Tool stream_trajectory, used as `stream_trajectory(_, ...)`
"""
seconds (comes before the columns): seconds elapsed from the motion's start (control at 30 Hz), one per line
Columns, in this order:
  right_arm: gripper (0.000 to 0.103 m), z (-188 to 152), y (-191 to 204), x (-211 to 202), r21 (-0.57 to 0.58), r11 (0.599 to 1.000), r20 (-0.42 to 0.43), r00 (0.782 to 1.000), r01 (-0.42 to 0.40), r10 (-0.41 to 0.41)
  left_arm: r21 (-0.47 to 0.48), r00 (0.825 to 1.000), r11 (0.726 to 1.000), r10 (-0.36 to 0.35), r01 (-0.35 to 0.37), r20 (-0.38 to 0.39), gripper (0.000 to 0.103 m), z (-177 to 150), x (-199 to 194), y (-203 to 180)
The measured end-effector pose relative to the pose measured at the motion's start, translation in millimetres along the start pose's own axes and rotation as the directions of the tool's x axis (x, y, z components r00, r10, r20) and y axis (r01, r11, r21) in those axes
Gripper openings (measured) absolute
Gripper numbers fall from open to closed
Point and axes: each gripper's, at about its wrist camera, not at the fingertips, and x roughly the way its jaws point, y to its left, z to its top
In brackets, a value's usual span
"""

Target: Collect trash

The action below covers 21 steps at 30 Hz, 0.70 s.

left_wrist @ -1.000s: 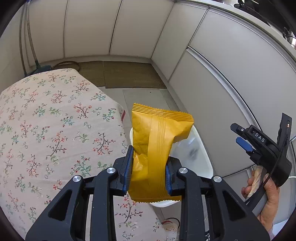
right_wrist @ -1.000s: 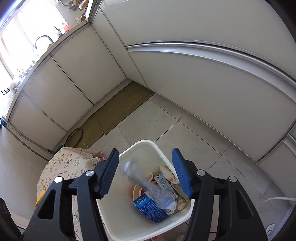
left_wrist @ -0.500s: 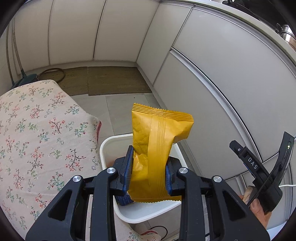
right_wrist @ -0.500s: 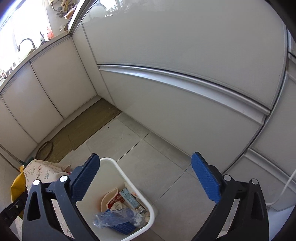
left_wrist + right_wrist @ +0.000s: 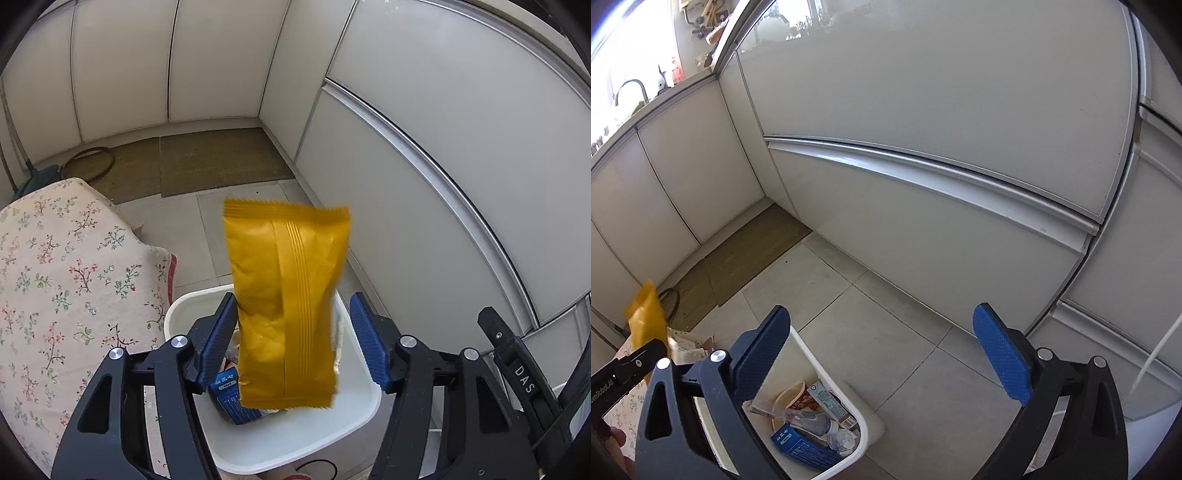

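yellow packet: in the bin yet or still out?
Out. The yellow packet hangs upright above the white bin, between the left gripper's opening jaws, with a gap at the right pad.

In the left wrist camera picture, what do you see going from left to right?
Flowery tablecloth → yellow snack bag between the opening pads of the left gripper, above the white bin → the right gripper's black frame.
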Motion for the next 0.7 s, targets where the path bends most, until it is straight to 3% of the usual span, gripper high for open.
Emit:
stream_trajectory(0.23,0.096,-1,6,-9,-0.016,1.0,0.009,1.0,-0.003,0.003,0.022,0.999,0.999,0.042,-0.042,0.029,0.084,-11,-13,11)
stream_trajectory(0.33,0.096,-6,14,-20,-0.052,0.999,0.026,1.0,-0.001,0.003,0.035,0.994,0.996,0.082,-0.085,0.078,0.093,-17,-30,17)
stream_trajectory(0.53,0.096,-22,34,-47,-0.137,0.991,0.05,0.999,-0.003,0.01,0.048,0.978,0.99,0.126,-0.136,0.166,0.096,-31,-74,37)
stream_trajectory(0.7,0.096,-55,52,-78,-0.17,0.984,0.048,0.997,-0.059,0.068,0.035,0.956,0.985,0.153,-0.167,0.249,0.096,-53,-117,56)
